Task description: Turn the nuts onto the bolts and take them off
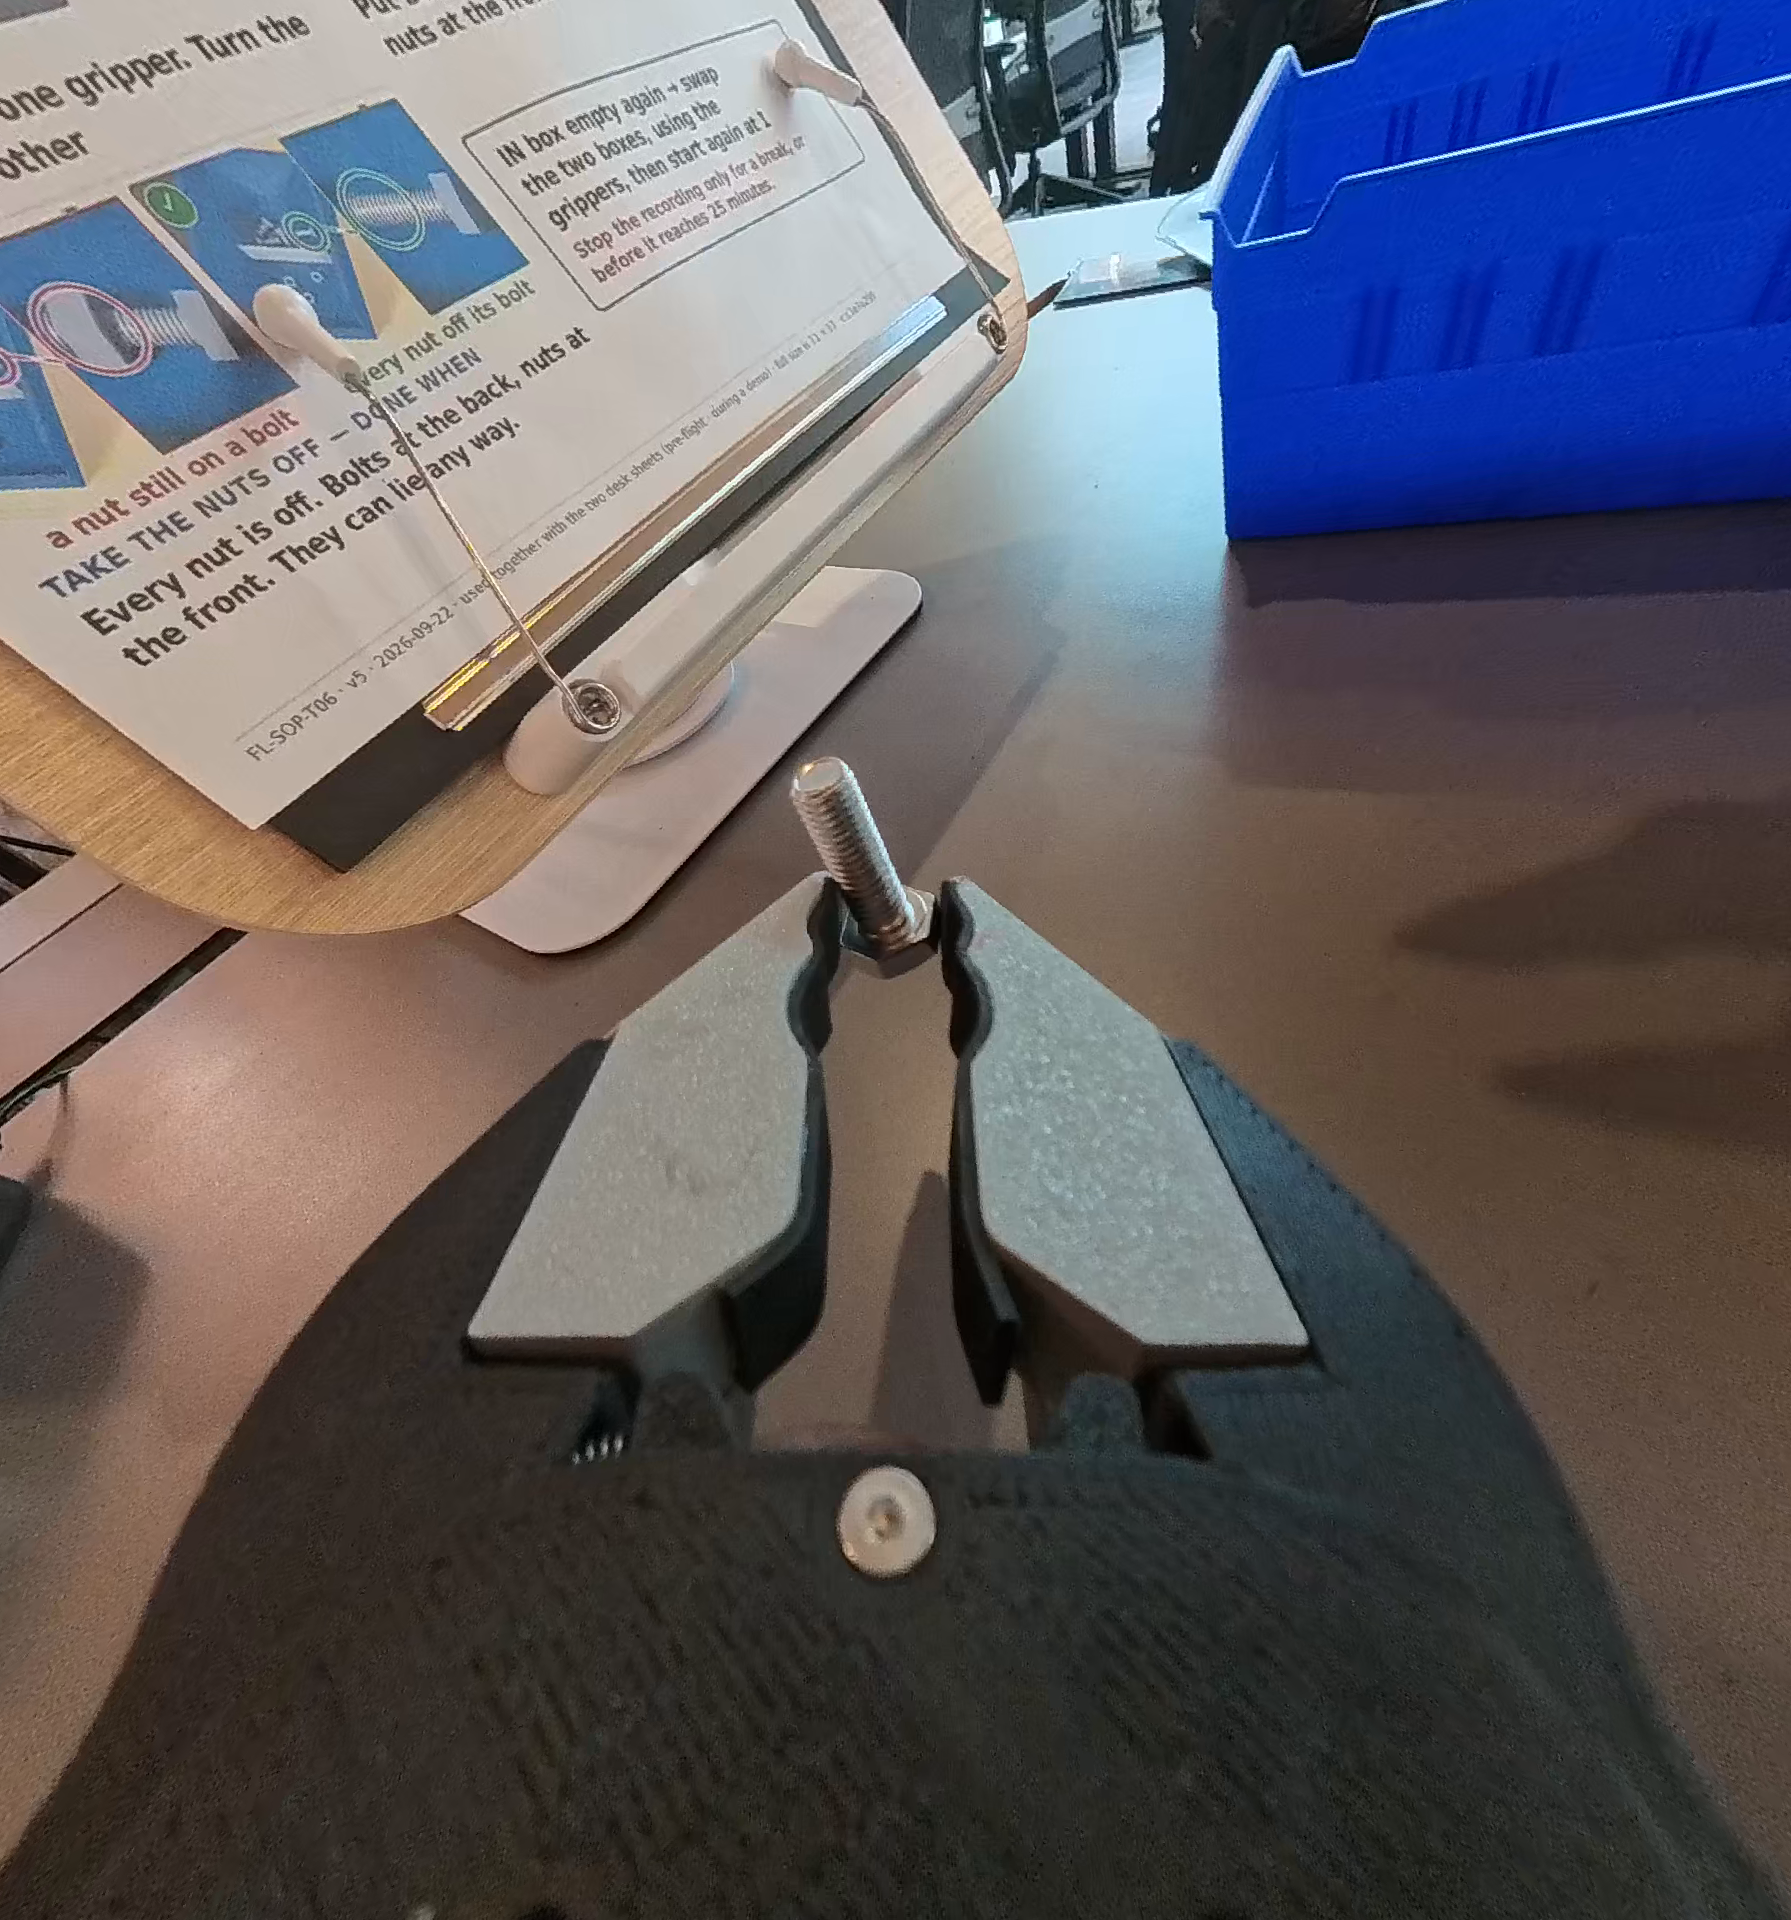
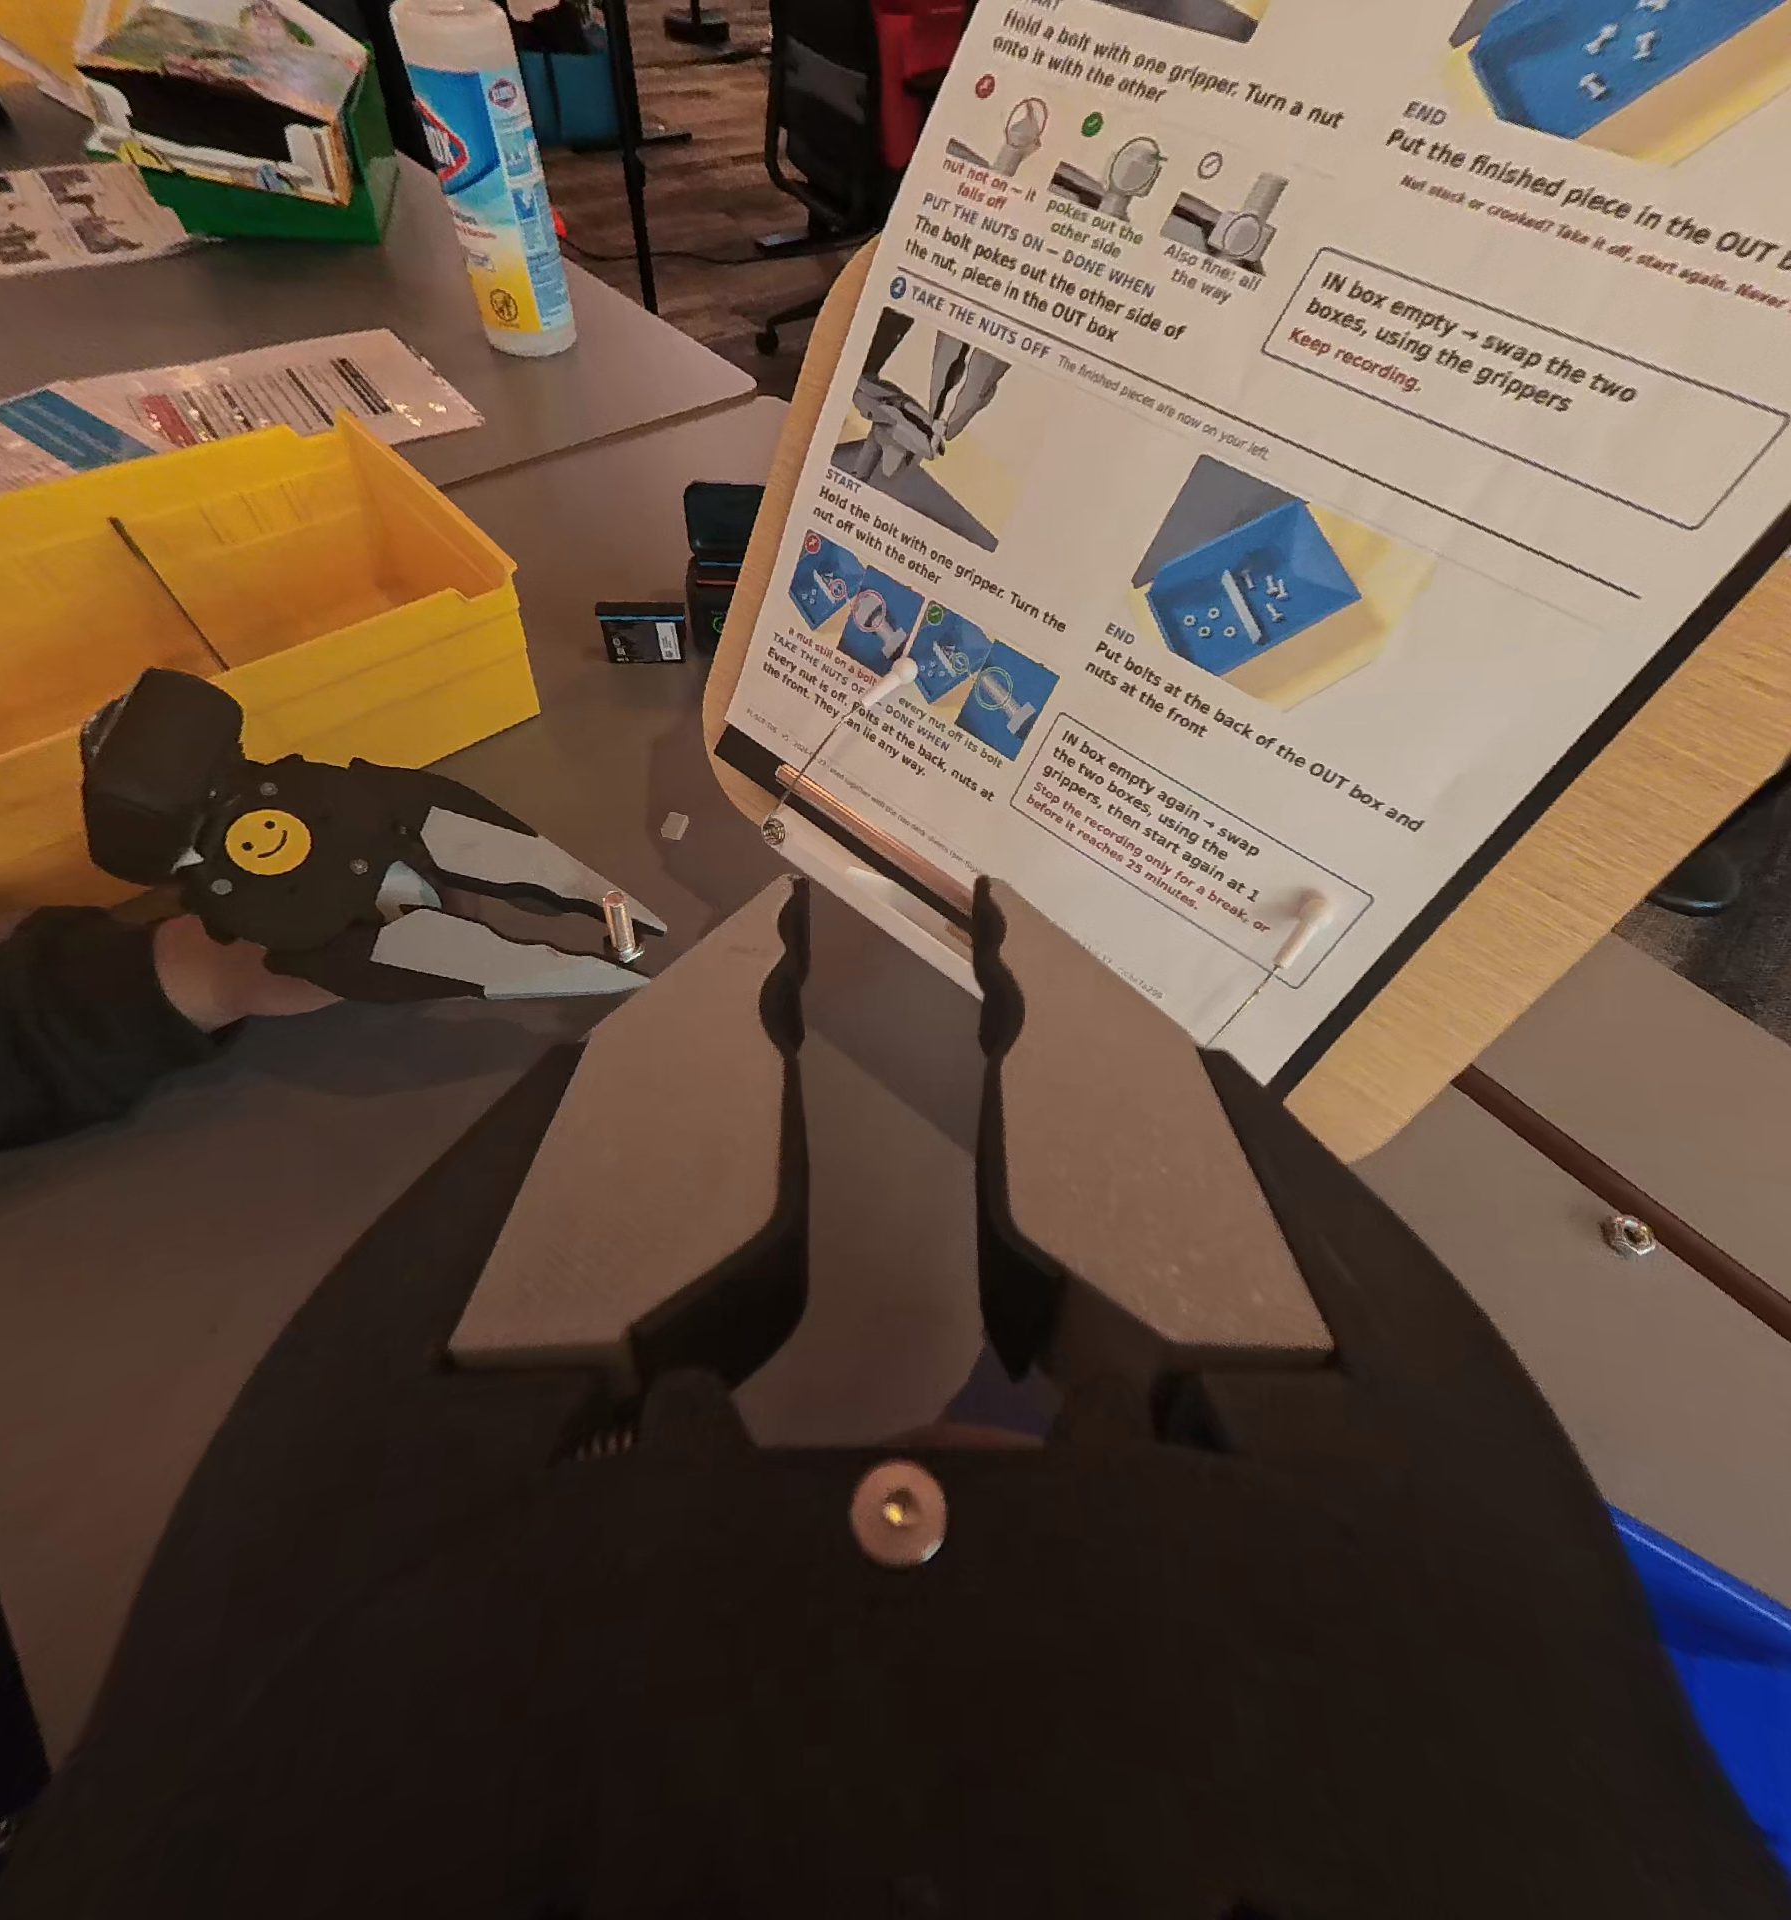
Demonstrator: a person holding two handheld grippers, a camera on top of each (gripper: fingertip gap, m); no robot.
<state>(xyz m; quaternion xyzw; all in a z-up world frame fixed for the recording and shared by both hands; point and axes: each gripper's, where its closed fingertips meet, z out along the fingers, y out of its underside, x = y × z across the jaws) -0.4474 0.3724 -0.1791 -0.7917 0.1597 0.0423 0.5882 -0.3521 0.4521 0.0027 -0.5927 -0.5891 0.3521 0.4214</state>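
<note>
Upright bolt (image 1: 860, 862) in left tool (image 1: 889, 914)

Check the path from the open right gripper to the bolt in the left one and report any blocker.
Nothing visible blocks it. The right gripper is open and empty; only bare table lies between it and the bolt clamped upright in the left gripper.

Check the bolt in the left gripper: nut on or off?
Off. The bolt in the left gripper shows bare thread to its tip; a loose nut lies on the table beyond the stand.
</note>
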